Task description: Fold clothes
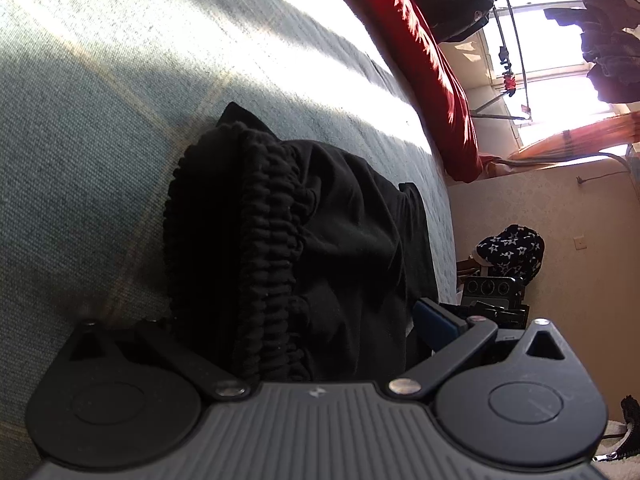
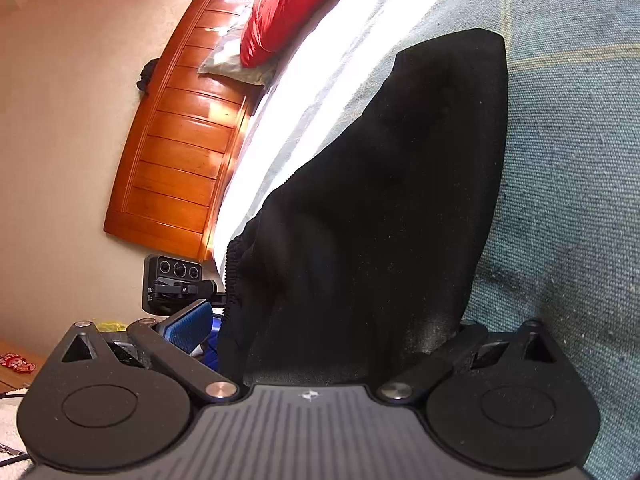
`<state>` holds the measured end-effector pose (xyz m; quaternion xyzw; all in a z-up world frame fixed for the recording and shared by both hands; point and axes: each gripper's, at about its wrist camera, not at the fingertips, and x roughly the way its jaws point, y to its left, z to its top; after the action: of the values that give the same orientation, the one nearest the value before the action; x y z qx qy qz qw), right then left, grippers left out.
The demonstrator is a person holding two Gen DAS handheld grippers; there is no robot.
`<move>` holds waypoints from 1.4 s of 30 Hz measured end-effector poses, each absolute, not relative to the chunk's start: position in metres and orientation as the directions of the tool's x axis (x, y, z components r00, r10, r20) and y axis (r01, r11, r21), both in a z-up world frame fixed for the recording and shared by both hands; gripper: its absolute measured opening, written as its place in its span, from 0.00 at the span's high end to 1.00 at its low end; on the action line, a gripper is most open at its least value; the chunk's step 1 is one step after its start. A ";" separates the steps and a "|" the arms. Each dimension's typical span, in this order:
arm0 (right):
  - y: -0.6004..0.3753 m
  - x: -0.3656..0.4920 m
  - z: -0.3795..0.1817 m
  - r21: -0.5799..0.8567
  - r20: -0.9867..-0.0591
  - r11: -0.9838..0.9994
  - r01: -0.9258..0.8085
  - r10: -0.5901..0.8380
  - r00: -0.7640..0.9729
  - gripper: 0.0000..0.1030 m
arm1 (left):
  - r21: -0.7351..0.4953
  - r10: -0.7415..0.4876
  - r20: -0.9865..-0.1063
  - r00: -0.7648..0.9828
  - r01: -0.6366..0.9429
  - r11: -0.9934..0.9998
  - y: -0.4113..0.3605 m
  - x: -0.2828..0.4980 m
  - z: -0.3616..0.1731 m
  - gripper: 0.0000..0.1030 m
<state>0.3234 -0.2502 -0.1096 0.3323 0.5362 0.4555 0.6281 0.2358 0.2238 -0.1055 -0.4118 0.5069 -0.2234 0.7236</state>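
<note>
A black garment (image 1: 344, 216) with a gathered elastic waistband (image 1: 272, 240) lies bunched on the blue-grey checked bed cover (image 1: 100, 140). My left gripper (image 1: 296, 320) stands open and wide, with the waistband between its fingers. Only its right blue pad (image 1: 436, 324) shows; cloth hides the left finger. In the right wrist view the same black garment (image 2: 392, 200) fills the gap of my right gripper (image 2: 328, 326), which is also spread open. Its left blue pad (image 2: 188, 324) is bare, and fabric covers the right finger. Whether either pad touches the cloth is unclear.
A red quilt (image 1: 432, 60) lies along the far side of the bed cover (image 2: 568, 160). A wooden headboard (image 2: 180, 140) and a red pillow (image 2: 288, 4) are at the bed's head. Clothes hang on a rack (image 1: 512, 40) by the bright window. A star-patterned cloth (image 1: 512, 252) sits by the wall.
</note>
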 end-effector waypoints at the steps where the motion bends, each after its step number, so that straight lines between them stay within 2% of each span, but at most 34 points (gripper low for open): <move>1: -0.250 0.325 -0.110 0.910 -0.363 0.360 -0.203 0.931 0.023 0.00 | -0.821 -0.739 -0.552 0.386 -0.095 0.563 0.223 0.237 -0.106 0.01; 10: -0.233 0.325 -0.106 0.906 -0.390 0.380 -0.189 0.920 -0.022 0.00 | -0.820 -0.733 -0.550 0.401 -0.090 0.566 0.219 0.234 -0.102 0.01; 13: -0.232 0.334 -0.112 0.935 -0.337 0.333 -0.123 0.942 -0.007 0.00 | -0.833 -0.731 -0.540 0.416 -0.145 0.533 0.223 0.240 -0.104 0.01; 16: -0.233 0.335 -0.106 0.962 -0.259 0.256 -0.096 0.966 -0.021 0.00 | -0.832 -0.731 -0.538 0.419 -0.126 0.540 0.220 0.236 -0.091 0.01; 20: -0.234 0.339 -0.097 0.981 -0.183 0.181 -0.073 0.983 -0.022 0.00 | -0.864 -0.746 -0.476 0.465 -0.090 0.495 0.220 0.229 -0.073 0.01; 28: -0.203 0.345 -0.064 0.960 -0.236 0.216 -0.177 0.967 -0.101 0.00 | -0.873 -0.750 -0.422 0.509 -0.006 0.487 0.213 0.221 -0.045 0.02; 36: -0.168 0.357 -0.031 0.939 -0.257 0.210 -0.272 0.955 -0.150 0.00 | -0.880 -0.710 -0.386 0.590 -0.005 0.474 0.232 0.209 -0.032 0.02; 42: -0.119 0.371 -0.024 0.920 -0.298 0.218 -0.326 0.929 -0.220 0.00 | -0.877 -0.649 -0.395 0.650 -0.057 0.477 0.261 0.203 -0.038 0.02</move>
<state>0.3707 -0.1187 -0.0238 0.2771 0.5437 0.5605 0.5598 0.2031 0.2609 -0.0382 -0.4744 0.3721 -0.1911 0.7746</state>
